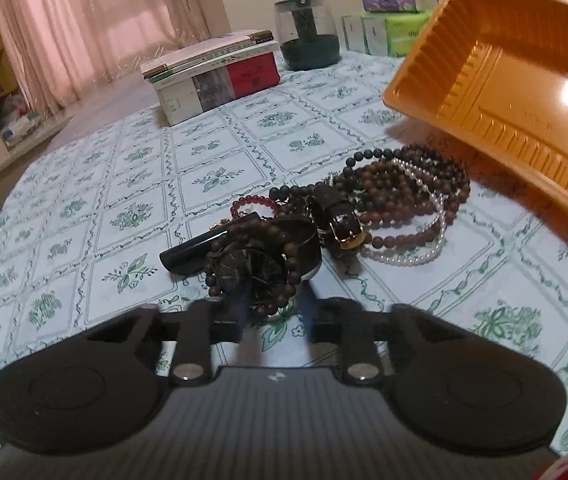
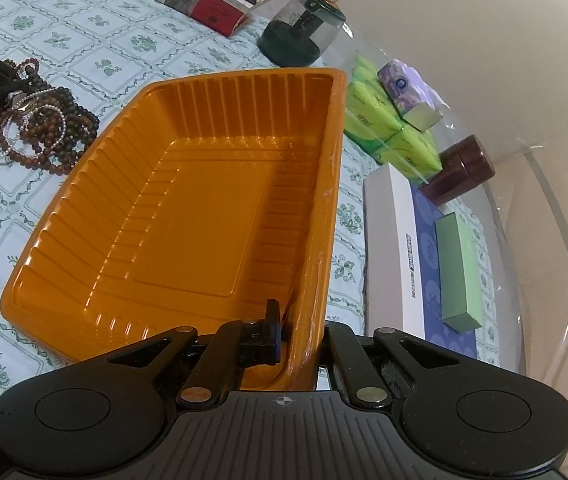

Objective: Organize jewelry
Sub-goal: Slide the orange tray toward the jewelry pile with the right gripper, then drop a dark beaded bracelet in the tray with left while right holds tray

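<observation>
The left claw (image 1: 274,300) sits at the lower middle of its frame, its two fingers drawn in narrowly around the near loop of a dark wooden bead bracelet (image 1: 284,280); whether the pads actually press on the beads cannot be told, since the fingers there are blurred. Just beyond, up the frame, that bracelet drapes over a black watch (image 1: 250,268) whose strap runs off to the left. The rest of the jewelry pile (image 1: 388,208) lies further up and to the right: brown and black bead strings, a pearl strand, a small red bead bracelet and a dark buckle with gold trim, all tangled and touching on the tabletop (image 1: 124,184).

The right claw (image 2: 289,334) is closed on the near wall of the orange tray (image 2: 188,208), holding it tilted with its long axis running up the frame and its open side toward the pile. The tray holds nothing yet. In the right view the pile lies at the upper left, just beside the tray's far left rim. The left claw is clearly the nearer one to the jewelry, so the lift into the tray looks to be its job
</observation>
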`<state>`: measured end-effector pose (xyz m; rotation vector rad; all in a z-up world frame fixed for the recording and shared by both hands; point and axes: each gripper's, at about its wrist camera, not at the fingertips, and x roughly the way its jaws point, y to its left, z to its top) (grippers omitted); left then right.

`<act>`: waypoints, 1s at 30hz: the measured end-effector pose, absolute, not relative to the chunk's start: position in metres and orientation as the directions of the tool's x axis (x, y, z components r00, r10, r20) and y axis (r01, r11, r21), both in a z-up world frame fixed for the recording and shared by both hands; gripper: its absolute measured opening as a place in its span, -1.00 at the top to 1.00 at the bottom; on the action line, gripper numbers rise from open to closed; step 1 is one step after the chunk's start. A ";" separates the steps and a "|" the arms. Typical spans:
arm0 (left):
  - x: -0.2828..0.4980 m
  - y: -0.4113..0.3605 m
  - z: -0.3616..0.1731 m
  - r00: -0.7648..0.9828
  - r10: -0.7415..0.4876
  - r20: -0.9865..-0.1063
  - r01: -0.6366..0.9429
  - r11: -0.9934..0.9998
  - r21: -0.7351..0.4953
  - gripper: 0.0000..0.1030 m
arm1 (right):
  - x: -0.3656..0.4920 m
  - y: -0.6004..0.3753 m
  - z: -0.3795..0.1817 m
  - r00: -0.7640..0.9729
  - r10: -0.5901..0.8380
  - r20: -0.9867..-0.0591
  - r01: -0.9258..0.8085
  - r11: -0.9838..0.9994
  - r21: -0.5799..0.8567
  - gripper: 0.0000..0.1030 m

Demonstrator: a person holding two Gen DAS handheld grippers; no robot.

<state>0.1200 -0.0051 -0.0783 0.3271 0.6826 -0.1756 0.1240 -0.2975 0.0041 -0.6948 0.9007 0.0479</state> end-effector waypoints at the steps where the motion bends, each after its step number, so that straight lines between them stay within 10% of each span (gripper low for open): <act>1: 0.119 -0.006 -0.078 0.764 -0.052 -0.643 0.269 0.931 0.245 0.82 | 0.124 -0.298 0.004 0.635 -0.242 -0.733 -0.318 0.783 -0.534 0.92; 17: 0.112 -0.009 -0.016 0.833 -0.074 -0.549 0.238 0.943 0.234 0.87 | 0.122 -0.299 0.004 0.642 -0.236 -0.730 -0.313 0.788 -0.530 0.93; 30: 0.112 -0.097 0.011 0.809 -0.318 -0.494 0.438 0.887 0.147 0.88 | 0.122 -0.300 0.003 0.643 -0.228 -0.731 -0.306 0.799 -0.518 0.93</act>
